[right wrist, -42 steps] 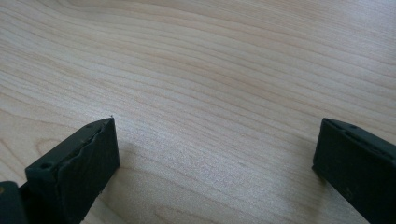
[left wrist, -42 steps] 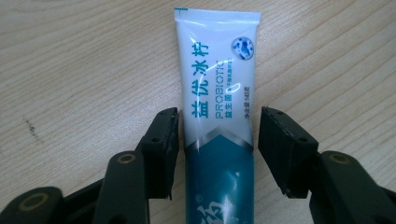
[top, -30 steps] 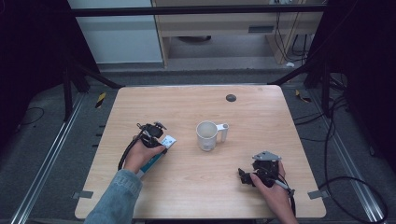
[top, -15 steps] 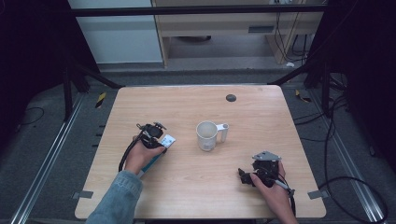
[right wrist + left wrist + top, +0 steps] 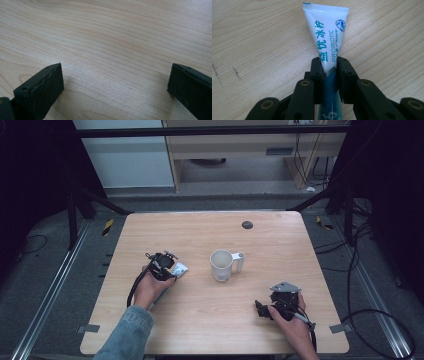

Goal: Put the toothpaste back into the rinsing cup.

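Right gripper [image 5: 261,308]: nearest the person's edge, low on the table's right side, held in the right hand [image 5: 292,324]; a grey three-cornered plate sits on top. In the right gripper view its gripper [image 5: 115,82] has the jaws standing wide apart with bare wood grain between them, nothing held.

Left gripper [image 5: 170,265]: farther in, on the table's left half, held in the left hand [image 5: 148,289] with a denim sleeve [image 5: 127,336] behind it. In the left gripper view its gripper [image 5: 329,68] has the jaws clamped on the toothpaste tube, the pads pressing both sides of it; they have just been closing onto it.

Toothpaste tube [image 5: 327,35]: lies flat on the wood, flat crimped end pointing away from the gripper, pinched about midway. The left gripper view shows its white body, teal lettering and the word PROBIOTIC; from the high view the tube [image 5: 180,269] is a small pale patch at the gripper's tip.

Mug [image 5: 221,265]: white, upright, near the table's middle, handle to the right, well apart from both grippers.

Table [image 5: 210,225]: light wood; a small dark round mark [image 5: 247,224] sits near its far edge.

Change from earlier: both hands, the mug and the tube lie where they did a second ago.
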### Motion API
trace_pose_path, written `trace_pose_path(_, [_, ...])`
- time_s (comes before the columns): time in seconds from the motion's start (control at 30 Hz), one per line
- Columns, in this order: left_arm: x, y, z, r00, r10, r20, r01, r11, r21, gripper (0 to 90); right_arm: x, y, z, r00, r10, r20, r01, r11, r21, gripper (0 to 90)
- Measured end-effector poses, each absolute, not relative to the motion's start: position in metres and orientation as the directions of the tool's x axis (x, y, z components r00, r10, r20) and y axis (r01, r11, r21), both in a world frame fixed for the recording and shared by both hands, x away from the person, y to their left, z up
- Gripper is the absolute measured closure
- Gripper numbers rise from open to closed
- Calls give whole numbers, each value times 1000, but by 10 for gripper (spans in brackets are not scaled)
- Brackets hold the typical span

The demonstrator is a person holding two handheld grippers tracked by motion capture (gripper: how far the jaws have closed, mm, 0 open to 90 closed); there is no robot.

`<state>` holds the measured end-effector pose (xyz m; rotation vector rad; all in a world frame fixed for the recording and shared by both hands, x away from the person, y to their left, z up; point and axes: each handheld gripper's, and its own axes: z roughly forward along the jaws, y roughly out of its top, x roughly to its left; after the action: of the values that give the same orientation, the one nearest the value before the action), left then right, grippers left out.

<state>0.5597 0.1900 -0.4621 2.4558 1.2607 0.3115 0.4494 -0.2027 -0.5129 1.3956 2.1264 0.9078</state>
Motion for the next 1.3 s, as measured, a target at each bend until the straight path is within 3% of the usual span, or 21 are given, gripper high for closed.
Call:
trace_pose_path(0.33, [554, 192, -452, 578, 816, 13, 722, -519, 457, 773, 449, -203, -513, -396, 918, -6, 631, 277, 724, 5])
trace_pose_path(1.3, [532, 152, -390, 654, 756, 36, 593, -541, 596, 783, 449, -203, -513, -395, 918, -5, 632, 276, 725, 5])
